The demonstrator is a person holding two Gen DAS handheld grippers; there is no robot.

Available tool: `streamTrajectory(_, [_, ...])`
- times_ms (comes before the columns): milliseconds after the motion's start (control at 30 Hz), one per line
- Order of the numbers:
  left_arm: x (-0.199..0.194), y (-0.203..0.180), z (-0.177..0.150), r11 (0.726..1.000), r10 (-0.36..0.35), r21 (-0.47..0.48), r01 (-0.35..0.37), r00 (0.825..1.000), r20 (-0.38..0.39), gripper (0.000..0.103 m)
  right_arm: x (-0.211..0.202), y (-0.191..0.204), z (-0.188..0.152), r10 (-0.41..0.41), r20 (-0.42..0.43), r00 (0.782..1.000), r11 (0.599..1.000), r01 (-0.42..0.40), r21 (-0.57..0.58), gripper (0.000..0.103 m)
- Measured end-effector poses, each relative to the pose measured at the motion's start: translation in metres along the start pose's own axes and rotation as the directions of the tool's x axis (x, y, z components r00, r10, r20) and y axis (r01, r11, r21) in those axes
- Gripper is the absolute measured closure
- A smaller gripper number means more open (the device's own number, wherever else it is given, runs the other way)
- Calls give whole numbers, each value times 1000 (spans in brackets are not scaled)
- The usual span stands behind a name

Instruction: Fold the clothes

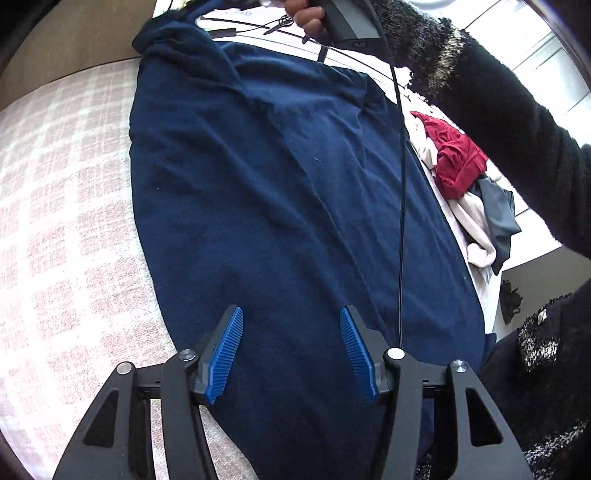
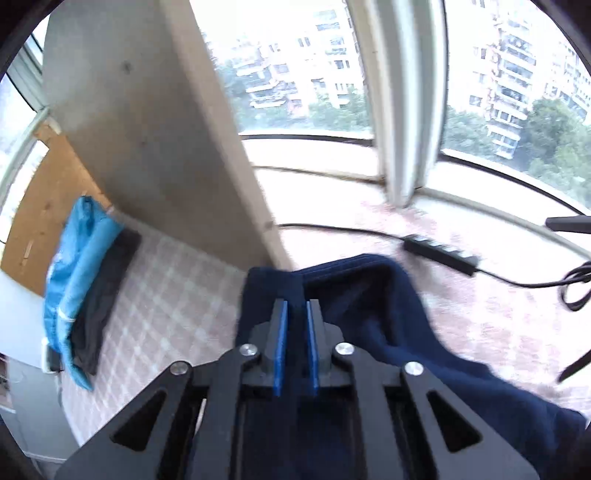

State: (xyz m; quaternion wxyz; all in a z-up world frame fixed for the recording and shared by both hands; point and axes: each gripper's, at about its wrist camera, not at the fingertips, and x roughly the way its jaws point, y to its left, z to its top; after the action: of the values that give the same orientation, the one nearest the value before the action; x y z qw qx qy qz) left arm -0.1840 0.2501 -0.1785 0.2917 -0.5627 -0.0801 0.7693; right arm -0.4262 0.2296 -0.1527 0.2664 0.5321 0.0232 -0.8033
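A navy blue garment lies spread lengthwise on a pink-and-white checked bed cover. My left gripper hovers over its near end, open, with the cloth under the blue pads and not pinched. In the right wrist view, my right gripper has its jaws narrow, with a raised fold of the navy garment caught between them at the far, bunched end. In the left wrist view a hand in a dark knitted sleeve holds the right gripper's handle at the top.
A pile of red, cream and grey clothes lies to the right of the garment. Folded blue and dark cloths rest at the left by a wooden panel. A power strip with cables sits below the window.
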Motion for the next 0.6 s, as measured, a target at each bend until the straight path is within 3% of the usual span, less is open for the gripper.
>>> streamTrajectory(33, [1,0,0,1000,-3,5,3,1000,0,44,-3,-6,1,-51,-5,999,999,51,2,59])
streamTrajectory(100, [3,-2,0,1000,-3,15,3,1000,-1,40,-10,-15,3,-137,-13,990,991,137,1,58])
streamTrajectory(233, [5,-5,2,999,4,36,-4,1000,-8,38,-10,6,5,3,-28,1000,997,-6,-80,48])
streamTrajectory(300, [5,-6,2,999,5,41,-5,1000,-10,38,3,22,8,14,-49,999,993,-19,-113,48])
streamTrajectory(367, [6,-6,2,999,5,44,-5,1000,-11,38,21,38,13,-29,-71,997,987,17,-158,47])
streamTrajectory(467, [7,-6,2,999,2,43,-2,1000,-9,38,51,40,17,-36,-118,992,987,17,-157,48])
streamTrajectory(500, [7,-6,2,999,1,43,0,1000,-9,38,53,38,15,-7,-123,992,990,-11,-141,61])
streamTrajectory(533, [7,-5,2,999,-2,41,2,1000,-7,38,53,36,13,24,-122,992,991,-39,-125,101])
streamTrajectory(600, [7,-4,2,999,-7,40,7,1000,-3,38,35,30,9,89,-61,994,991,-95,-98,99])
